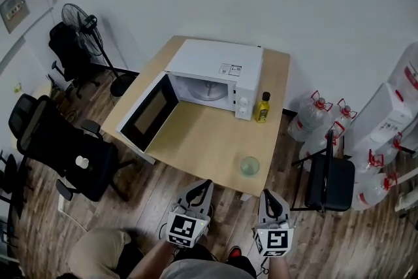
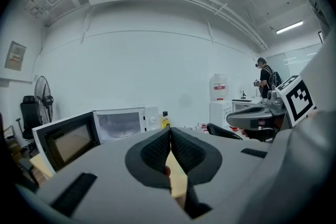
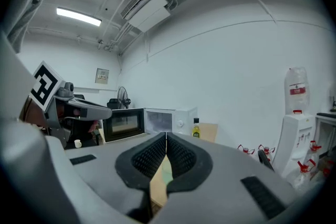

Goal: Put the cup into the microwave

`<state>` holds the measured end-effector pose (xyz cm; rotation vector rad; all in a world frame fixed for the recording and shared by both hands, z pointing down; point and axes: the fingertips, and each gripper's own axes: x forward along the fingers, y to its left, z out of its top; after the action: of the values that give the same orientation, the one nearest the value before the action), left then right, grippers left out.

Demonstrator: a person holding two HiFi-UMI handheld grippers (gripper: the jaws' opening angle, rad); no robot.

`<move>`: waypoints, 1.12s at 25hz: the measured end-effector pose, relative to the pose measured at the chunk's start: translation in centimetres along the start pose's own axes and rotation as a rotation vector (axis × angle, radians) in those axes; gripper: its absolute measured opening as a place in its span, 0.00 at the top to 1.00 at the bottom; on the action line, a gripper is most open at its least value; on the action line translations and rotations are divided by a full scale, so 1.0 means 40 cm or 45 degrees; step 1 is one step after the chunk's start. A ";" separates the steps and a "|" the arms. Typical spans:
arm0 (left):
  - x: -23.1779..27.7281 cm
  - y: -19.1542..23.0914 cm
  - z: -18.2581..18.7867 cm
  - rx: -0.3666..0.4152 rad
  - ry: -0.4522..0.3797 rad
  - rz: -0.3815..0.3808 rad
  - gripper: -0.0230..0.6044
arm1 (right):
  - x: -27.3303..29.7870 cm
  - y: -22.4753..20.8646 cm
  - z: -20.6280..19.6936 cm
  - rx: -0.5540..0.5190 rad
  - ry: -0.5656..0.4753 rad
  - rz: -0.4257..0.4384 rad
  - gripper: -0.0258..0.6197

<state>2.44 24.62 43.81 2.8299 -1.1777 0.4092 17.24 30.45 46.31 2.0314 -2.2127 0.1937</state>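
Note:
A clear greenish cup (image 1: pixel 249 166) stands near the front edge of the wooden table (image 1: pixel 196 137). Behind it sits a white microwave (image 1: pixel 219 77) with its door (image 1: pixel 149 112) swung open to the left and its cavity bare. The same microwave (image 2: pixel 122 124) shows in the left gripper view, and the microwave (image 3: pixel 149 121) in the right gripper view too. My left gripper (image 1: pixel 206 185) and right gripper (image 1: pixel 267 194) hover just in front of the table edge, both shut and holding nothing. The cup lies just ahead of the right gripper, a little to its left.
A yellow oil bottle (image 1: pixel 262 108) stands right of the microwave. A black folding chair (image 1: pixel 330 180) and several water jugs (image 1: pixel 313 114) are at the right. Office chairs (image 1: pixel 62 147) and a fan (image 1: pixel 81 19) are at the left. A person (image 2: pixel 266 78) stands far off.

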 end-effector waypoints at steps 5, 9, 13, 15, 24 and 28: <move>0.114 0.061 -0.033 0.006 0.057 -0.069 0.93 | 0.107 -0.022 -0.046 0.032 0.064 -0.043 0.93; 0.179 0.085 -0.078 -0.010 0.108 -0.118 0.93 | 0.167 -0.039 -0.095 0.061 0.130 -0.073 0.93; 0.223 0.098 -0.129 -0.025 0.170 -0.154 0.93 | 0.208 -0.048 -0.147 0.088 0.185 -0.080 0.93; 0.243 0.102 -0.147 -0.030 0.192 -0.170 0.93 | 0.226 -0.050 -0.174 0.105 0.216 -0.078 0.93; 0.299 0.123 -0.189 -0.056 0.240 -0.191 0.93 | 0.304 -0.033 -0.281 0.152 0.339 -0.028 0.52; 0.311 0.133 -0.214 -0.069 0.266 -0.190 0.93 | 0.336 -0.037 -0.322 0.121 0.383 -0.049 0.42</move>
<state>5.21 13.51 55.02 2.7238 -0.9188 0.6340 17.72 19.51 61.43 1.9384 -2.0131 0.5705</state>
